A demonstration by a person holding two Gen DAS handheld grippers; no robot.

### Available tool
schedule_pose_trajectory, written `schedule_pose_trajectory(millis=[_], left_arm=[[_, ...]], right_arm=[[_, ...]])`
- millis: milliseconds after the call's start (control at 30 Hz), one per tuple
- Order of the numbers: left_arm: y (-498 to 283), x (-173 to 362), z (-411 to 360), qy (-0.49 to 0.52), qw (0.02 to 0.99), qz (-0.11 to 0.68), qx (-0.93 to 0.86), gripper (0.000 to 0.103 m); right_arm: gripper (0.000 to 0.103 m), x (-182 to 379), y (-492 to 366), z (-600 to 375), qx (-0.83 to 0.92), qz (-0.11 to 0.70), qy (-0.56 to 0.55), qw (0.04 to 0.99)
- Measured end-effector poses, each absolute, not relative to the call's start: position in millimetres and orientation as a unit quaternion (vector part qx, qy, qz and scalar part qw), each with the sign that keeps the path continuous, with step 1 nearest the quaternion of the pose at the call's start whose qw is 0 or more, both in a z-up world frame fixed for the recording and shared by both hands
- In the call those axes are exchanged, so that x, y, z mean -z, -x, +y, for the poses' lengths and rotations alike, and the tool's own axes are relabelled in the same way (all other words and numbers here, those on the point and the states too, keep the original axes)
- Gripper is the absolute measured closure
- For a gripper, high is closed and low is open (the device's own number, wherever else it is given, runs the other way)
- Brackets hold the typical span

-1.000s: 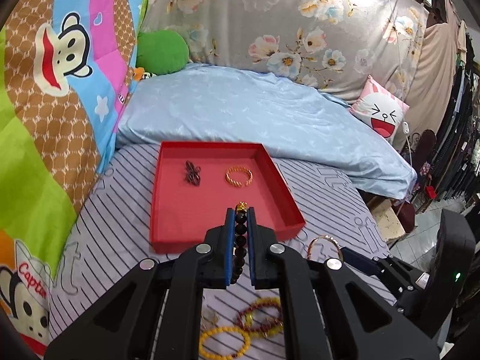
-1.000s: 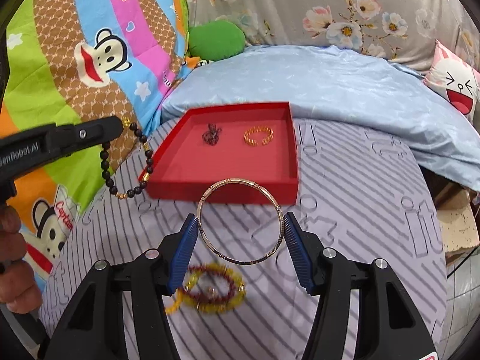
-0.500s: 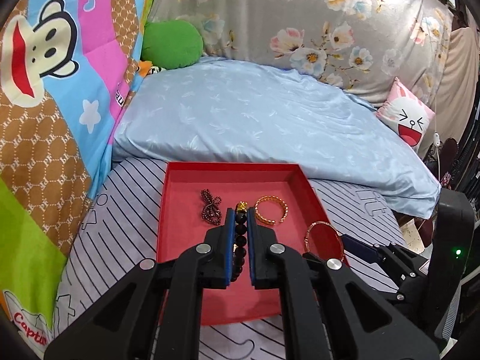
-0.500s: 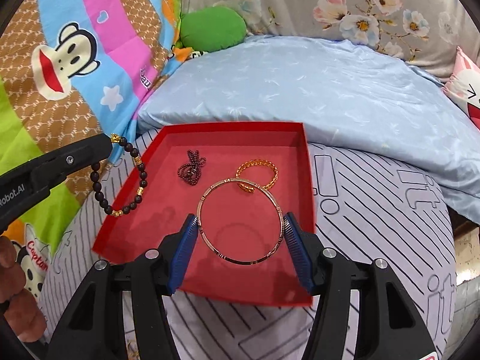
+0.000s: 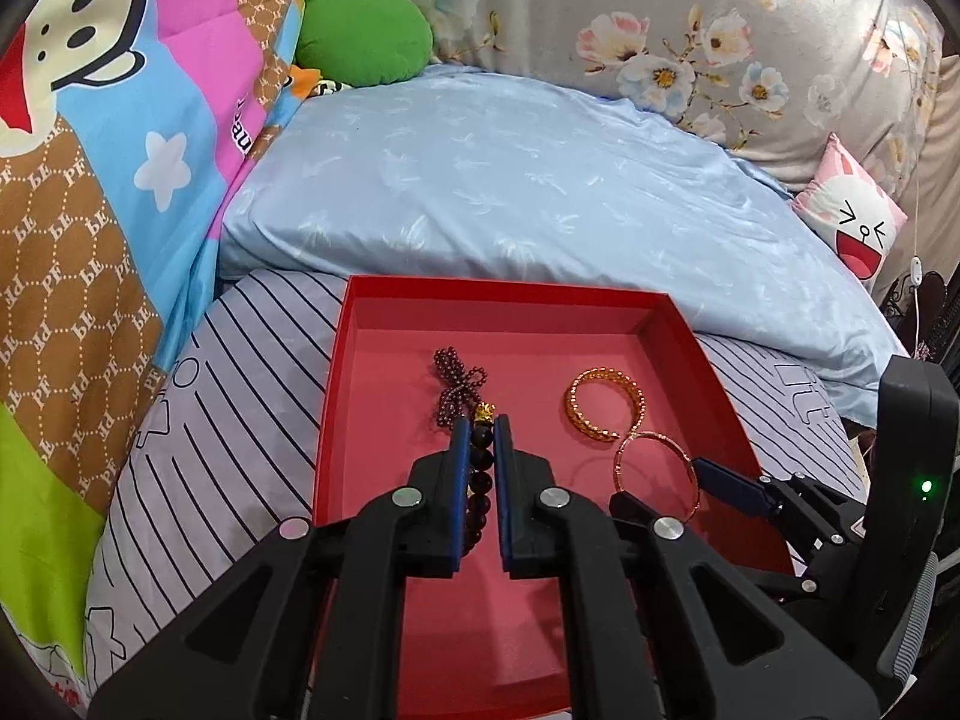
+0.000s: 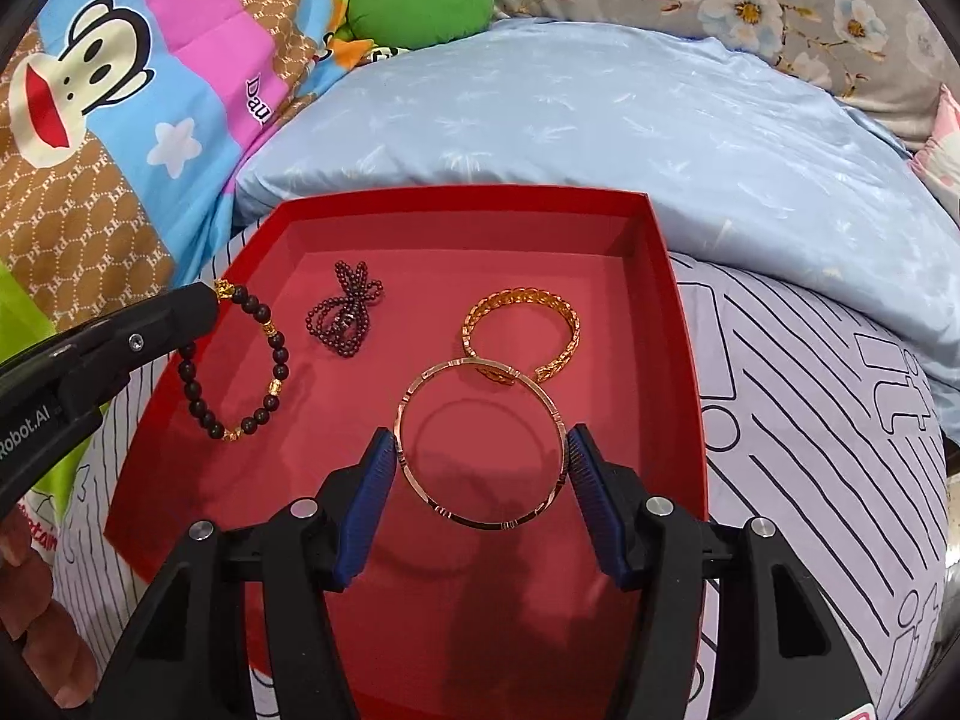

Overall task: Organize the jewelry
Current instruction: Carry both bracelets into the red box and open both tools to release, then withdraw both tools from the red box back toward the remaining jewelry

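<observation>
Left gripper (image 5: 480,429): jaws nearly shut, clamped on a dark bead bracelet (image 6: 264,372), pitched down. Right gripper (image 6: 480,456): jaws about half spread, pads pressing a thin gold bangle (image 6: 480,441) at 3 and 9 o'clock, also pitched down, sitting at left's 3 o'clock.

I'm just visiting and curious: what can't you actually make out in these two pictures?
- Left wrist view: most of the black bead bracelet, hidden between the left gripper fingers.
- Left wrist view: the tray near edge, behind that gripper.
- Right wrist view: the person's hand, cut off by the picture edge.
</observation>
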State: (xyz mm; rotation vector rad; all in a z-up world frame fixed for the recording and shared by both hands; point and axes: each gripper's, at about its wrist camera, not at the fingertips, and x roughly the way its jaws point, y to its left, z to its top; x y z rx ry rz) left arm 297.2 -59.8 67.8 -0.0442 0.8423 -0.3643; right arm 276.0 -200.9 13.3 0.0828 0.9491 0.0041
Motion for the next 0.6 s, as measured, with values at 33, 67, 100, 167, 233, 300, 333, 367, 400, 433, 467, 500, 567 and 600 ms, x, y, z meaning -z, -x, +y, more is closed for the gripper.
schedule_pose_trajectory(millis=[33,67,100,167,233,300,333,367,400,433,467,500,567,600], left_arm=[[-298,-66,-60,0.022,0.896,0.408,0.175,0.095],[-299,-65,-59,0.022,0.896,0.409,0.174,0.095],[-300,-64,-60,0.023,0.895,0.409,0.174,0.095],[-299,-64,-59,0.022,0.897,0.406,0.171,0.095],[-298,-65,-59,0.019,0.899,0.403,0.17,0.094],[-297,-66,-59,0.019,0.899,0.405,0.168,0.08],[-296,-68,-58,0.02,0.9,0.403,0.164,0.067],[-294,-69,-57,0.022,0.903,0.399,0.16,0.064],[-290,-73,-55,0.022,0.906,0.392,0.157,0.061],[-288,-76,-55,0.022,0.908,0.388,0.157,0.061],[-285,-78,-54,0.023,0.909,0.386,0.159,0.061],[-281,-82,-52,0.026,0.91,0.383,0.159,0.061],[-274,-88,-50,0.029,0.912,0.377,0.16,0.061],[-270,-91,-48,0.032,0.913,0.374,0.161,0.061]], right_arm=[[0.046,-12,-276,-201,-0.003,0.458,-0.04,0.888],[0.046,-12,-277,-200,-0.002,0.457,-0.039,0.888],[0.046,-11,-277,-199,-0.002,0.455,-0.036,0.89],[0.045,-13,-275,-197,-0.002,0.452,-0.028,0.892],[0.044,-15,-274,-195,-0.002,0.449,-0.024,0.893],[0.044,-19,-272,-193,-0.005,0.446,-0.026,0.895],[0.044,-22,-270,-192,-0.006,0.442,-0.026,0.896],[0.044,-24,-268,-191,-0.006,0.44,-0.026,0.898],[0.044,-27,-265,-190,-0.007,0.437,-0.025,0.899],[0.044,-31,-262,-189,-0.009,0.434,-0.026,0.901],[0.044,-33,-259,-189,-0.01,0.432,-0.027,0.901],[0.044,-37,-255,-188,-0.013,0.43,-0.029,0.902],[0.044,-44,-246,-187,-0.015,0.424,-0.032,0.905],[0.044,-47,-243,-186,-0.017,0.422,-0.033,0.906]])
